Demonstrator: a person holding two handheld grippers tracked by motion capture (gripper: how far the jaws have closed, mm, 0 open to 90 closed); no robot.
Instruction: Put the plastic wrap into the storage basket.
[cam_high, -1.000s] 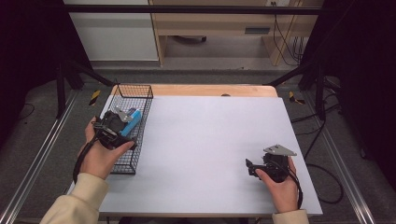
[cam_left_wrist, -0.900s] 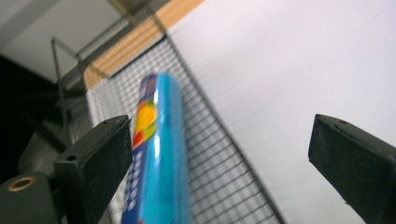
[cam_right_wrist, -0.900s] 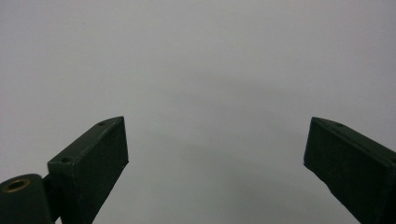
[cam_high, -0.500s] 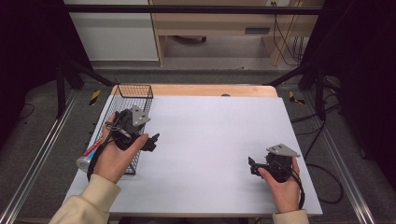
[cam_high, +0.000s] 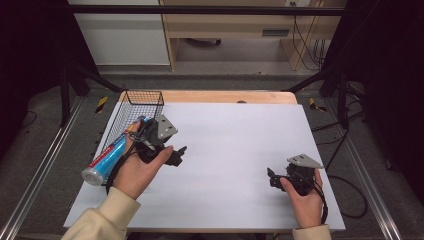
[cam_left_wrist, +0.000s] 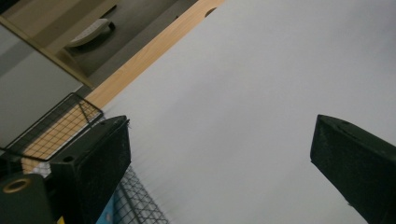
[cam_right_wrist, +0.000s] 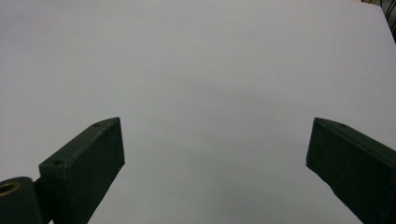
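Observation:
A blue, red and white tube with a silver end lies slanted over the black wire basket at the table's left edge. Its silver end sticks out toward the front left, beside the person's left hand. I cannot tell whether that hand touches it. My left gripper hovers just right of the basket, over the white table top. Its jaws stand wide open with nothing between them in the left gripper view, where the basket shows at the left. My right gripper rests low at the front right, open and holding nothing.
A wooden strip runs along the table's far edge. Metal rails flank the table on both sides. Cables lie on the floor at the right, and a cabinet stands beyond the table.
My left gripper has come out of the basket and swung right over the white table. The tube now sticks out of the basket toward the front left. The right gripper has barely shifted.

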